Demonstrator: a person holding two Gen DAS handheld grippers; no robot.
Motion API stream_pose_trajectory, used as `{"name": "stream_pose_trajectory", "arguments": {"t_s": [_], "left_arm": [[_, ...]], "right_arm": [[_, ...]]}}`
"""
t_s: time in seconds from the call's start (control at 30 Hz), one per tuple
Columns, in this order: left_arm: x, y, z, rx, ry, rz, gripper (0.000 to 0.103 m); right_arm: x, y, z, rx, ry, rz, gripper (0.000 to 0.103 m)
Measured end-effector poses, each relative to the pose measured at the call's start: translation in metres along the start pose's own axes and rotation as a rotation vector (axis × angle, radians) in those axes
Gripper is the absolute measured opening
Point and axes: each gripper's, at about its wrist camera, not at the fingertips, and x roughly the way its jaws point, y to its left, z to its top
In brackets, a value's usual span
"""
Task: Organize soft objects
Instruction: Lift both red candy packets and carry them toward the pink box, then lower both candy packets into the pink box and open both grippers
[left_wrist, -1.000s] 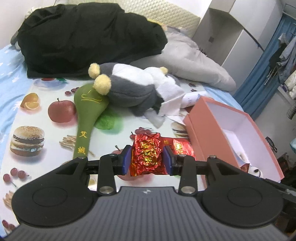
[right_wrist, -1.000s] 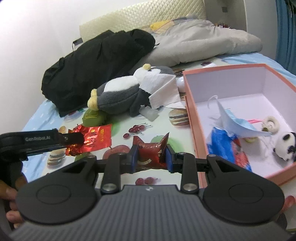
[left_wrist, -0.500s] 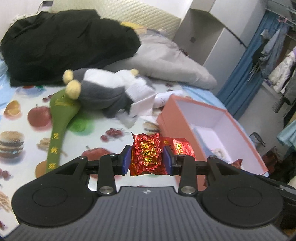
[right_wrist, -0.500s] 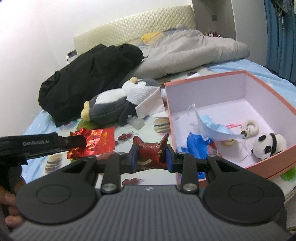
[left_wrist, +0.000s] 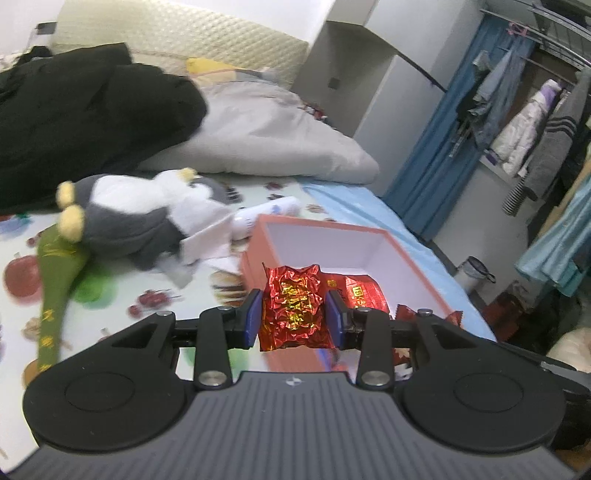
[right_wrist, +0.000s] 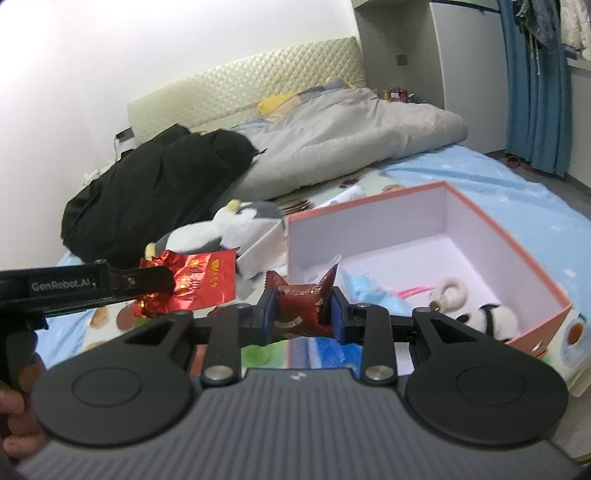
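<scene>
Left wrist view: left gripper (left_wrist: 293, 319) clamped across crinkly red foil packet (left_wrist: 293, 314), light, crushable, slippery; right gripper (right_wrist: 303, 314) pinches dark red sachet (right_wrist: 301, 314) mid-body, pink box (right_wrist: 480, 266) just ahead.

Left gripper (left_wrist: 293, 317), matt black plastic with blue pads, is pinching a crinkled glossy red foil packet (left_wrist: 293, 314). Right gripper (right_wrist: 303, 315) is squeezing a smoother dark-red shiny wrapper (right_wrist: 301, 314). Box (right_wrist: 498, 236) is looking like matt card, white inside. Plush penguin (left_wrist: 136, 214) is showing fuzzy cloth.
</scene>
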Motion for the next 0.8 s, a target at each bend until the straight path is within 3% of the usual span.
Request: {"name": "stream_pose_trajectory", "arguments": {"t_s": [0.27,0.8], "left_arm": [[0.051,-0.04,0.016,0.042,0.058,-0.046,0.042],[0.187,-0.064,0.013,0.119,0.287,-0.048,0.043]], "right_arm": [[0.018,-0.05,0.023,0.045,0.047,-0.052,0.034],[0.096,-0.125,0.007,0.152,0.232,-0.131,0.034]]}}
